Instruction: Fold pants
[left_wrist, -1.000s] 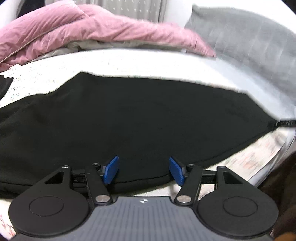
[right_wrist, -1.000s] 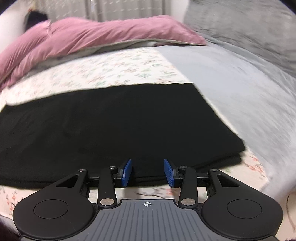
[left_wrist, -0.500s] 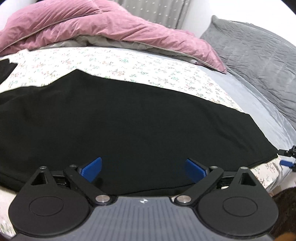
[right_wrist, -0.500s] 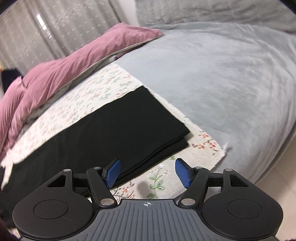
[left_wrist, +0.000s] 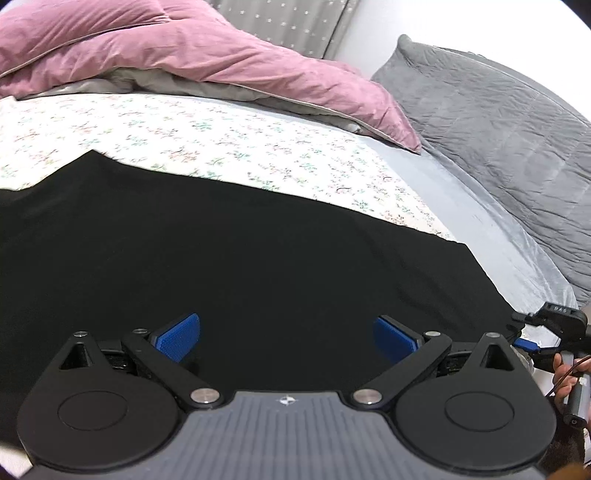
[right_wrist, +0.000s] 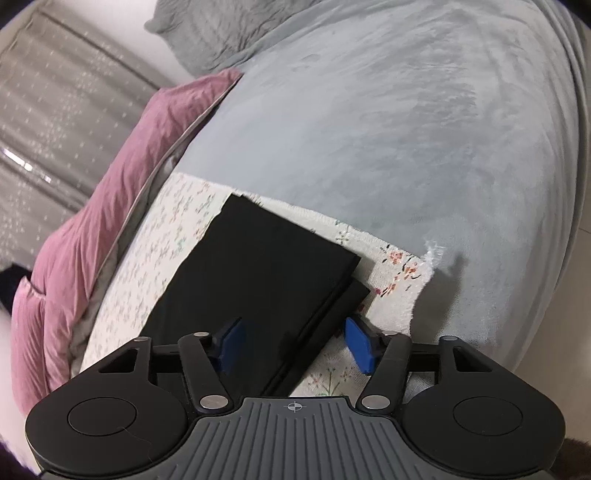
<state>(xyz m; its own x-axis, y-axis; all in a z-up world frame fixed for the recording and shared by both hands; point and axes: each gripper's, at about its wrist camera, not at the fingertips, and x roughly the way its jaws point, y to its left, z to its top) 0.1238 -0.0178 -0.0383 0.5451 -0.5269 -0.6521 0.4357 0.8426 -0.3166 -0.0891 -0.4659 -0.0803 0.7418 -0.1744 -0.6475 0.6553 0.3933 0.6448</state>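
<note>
Black pants (left_wrist: 258, 251) lie flat on a floral sheet (left_wrist: 184, 136), stretched from left to right. My left gripper (left_wrist: 286, 328) hovers over their near edge, jaws spread wide and nothing gripped. In the right wrist view the pants' leg end (right_wrist: 258, 266) shows two stacked layers. My right gripper (right_wrist: 295, 339) sits over the near corner of that end, rolled to one side. Its jaws are closing with the layered edge between them, but the blue pads (right_wrist: 360, 345) stand off the cloth. The right gripper (left_wrist: 532, 332) also shows at the far right of the left wrist view.
A pink duvet (left_wrist: 184, 55) is heaped along the far side of the bed. A grey pillow (left_wrist: 498, 147) and a grey blanket (right_wrist: 406, 129) lie beyond the pants' right end. The floral sheet's frayed corner (right_wrist: 424, 266) is beside the right gripper. A hand (left_wrist: 565, 373) holds it.
The left jaws spread from narrow to wide and the gripper shifted along the pants. The right gripper rolled and moved to the leg end; its jaws widened, then narrowed again.
</note>
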